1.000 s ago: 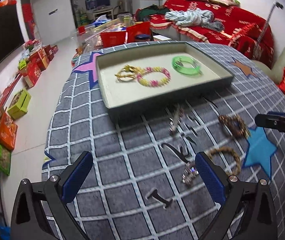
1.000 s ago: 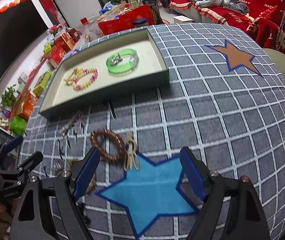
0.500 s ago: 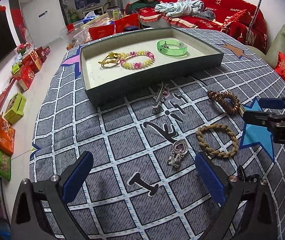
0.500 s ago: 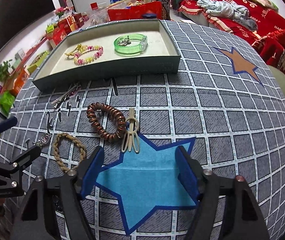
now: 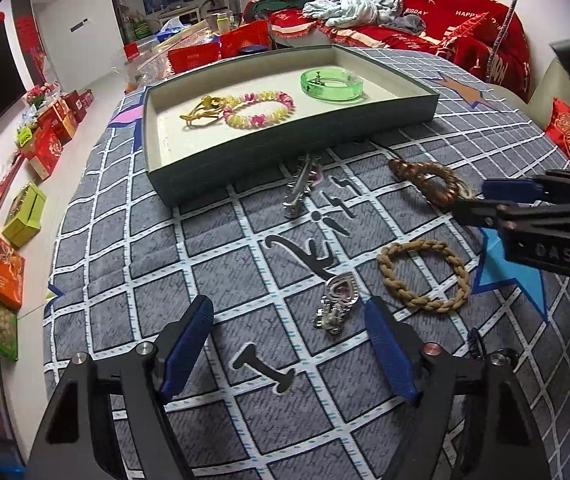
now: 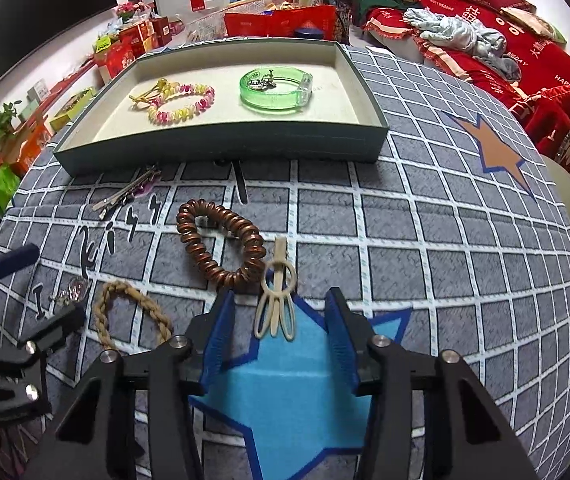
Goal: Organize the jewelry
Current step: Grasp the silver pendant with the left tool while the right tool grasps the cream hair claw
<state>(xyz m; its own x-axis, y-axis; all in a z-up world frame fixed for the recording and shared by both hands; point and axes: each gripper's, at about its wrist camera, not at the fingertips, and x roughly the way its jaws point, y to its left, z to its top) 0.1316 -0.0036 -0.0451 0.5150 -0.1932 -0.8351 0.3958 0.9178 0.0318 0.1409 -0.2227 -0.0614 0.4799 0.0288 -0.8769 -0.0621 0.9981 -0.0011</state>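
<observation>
- I see the tray [image 6: 221,148] in the upper frame, holding a green bangle [image 6: 275,88], pink-yellow bead bracelet [image 6: 181,103] and gold piece [image 6: 150,94].
- Mid-frame on the cloth lie a copper coil bracelet [image 6: 221,246], cream clip [image 6: 277,300], braided rope bracelet [image 6: 125,312], silver pendant [image 5: 339,300] and hair clip [image 6: 125,196].

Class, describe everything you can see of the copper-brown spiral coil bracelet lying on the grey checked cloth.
The copper-brown spiral coil bracelet is a glossy, metallic-looking coil bent into an uneven loop. It lies flat on the grey checked cloth, in front of the tray. Its near end meets a cream hair clip at the blue star's tip. The right gripper, jaws just closing, is not yet pressing it.
</observation>
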